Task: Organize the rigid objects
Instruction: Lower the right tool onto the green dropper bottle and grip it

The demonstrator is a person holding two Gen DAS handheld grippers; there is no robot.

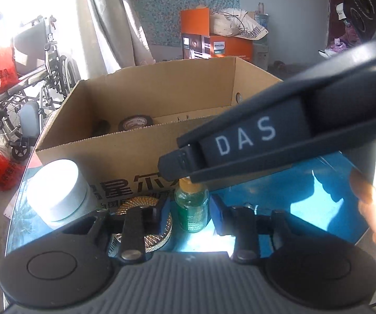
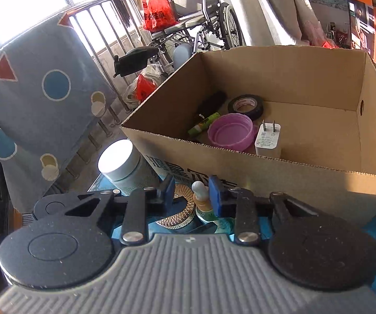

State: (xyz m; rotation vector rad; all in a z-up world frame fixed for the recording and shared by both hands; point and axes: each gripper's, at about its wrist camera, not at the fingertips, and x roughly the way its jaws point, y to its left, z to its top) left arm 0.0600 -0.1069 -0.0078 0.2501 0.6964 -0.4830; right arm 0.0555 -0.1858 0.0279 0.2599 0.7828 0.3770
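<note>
Right wrist view: cardboard box (image 2: 305,162) already holds tape, plug and purple lid. Bottle (image 1: 191,206), at six o'clock of it, sits between both nearly closed grippers (image 1: 189,213) (image 2: 191,193), contact unclear; white jar (image 2: 121,161) waits.

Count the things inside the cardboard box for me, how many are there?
4 visible in the cardboard box: black tape roll at back, purple lid in the middle, white charger beside it, green tube on the left. The near wall may hide more.

Dropper bottles (image 2: 203,204): one
White-lidded jars (image 2: 119,161): one
Tape rolls (image 2: 245,106): one
Purple lids (image 2: 231,132): one
Chargers (image 2: 267,138): one
Cardboard boxes (image 2: 305,172): one
</note>
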